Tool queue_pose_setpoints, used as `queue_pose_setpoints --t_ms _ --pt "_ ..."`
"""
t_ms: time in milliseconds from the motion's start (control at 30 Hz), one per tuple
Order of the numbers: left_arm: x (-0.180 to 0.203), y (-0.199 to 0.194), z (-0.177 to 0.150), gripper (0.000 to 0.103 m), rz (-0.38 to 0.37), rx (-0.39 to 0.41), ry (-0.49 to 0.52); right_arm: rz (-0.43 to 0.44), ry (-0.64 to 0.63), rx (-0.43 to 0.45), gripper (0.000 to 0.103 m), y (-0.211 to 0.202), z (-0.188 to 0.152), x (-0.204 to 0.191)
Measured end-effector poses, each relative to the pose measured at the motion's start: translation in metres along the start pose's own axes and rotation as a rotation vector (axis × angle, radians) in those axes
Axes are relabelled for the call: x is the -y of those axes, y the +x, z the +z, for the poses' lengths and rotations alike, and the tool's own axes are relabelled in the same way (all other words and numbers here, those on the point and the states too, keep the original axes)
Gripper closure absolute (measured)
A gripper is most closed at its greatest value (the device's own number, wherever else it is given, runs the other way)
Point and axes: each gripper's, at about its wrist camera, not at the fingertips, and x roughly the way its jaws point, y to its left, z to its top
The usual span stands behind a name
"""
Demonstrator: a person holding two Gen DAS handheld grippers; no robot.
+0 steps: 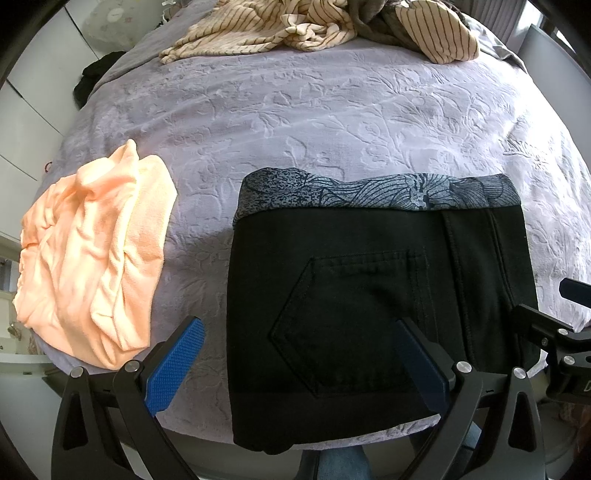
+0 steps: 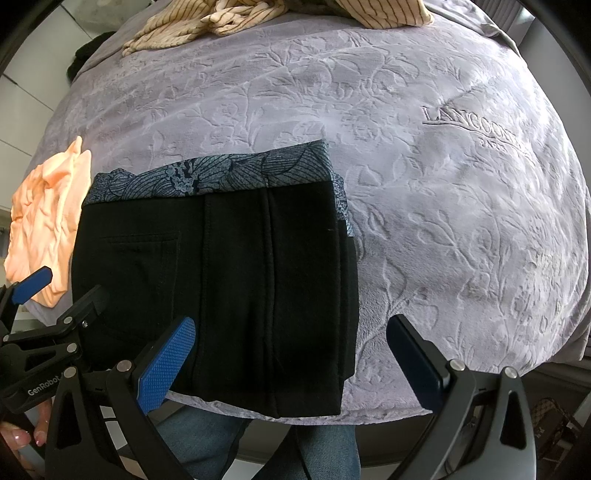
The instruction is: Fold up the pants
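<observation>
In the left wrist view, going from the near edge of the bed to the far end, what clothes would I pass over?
Folded black pants → patterned grey-blue garment showing beyond their far edge → bare stretch of lilac embossed bedspread → heap of cream striped clothing at the far end.

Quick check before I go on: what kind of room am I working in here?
Most likely a bedroom. The black pants lie folded on a bed with a mauve embossed blanket, loose striped laundry is heaped at its far end, and a peach garment lies beside them.
</observation>
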Motion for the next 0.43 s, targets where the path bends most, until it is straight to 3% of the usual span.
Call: queue_pose_setpoints --t_ms 433 --pt "-0.0028 -0.0014 0.0010 0.000 -0.021 0.006 0.005 -0.002 0.000 -0.002 0.000 0.0008 -0.0040 -0.0008"
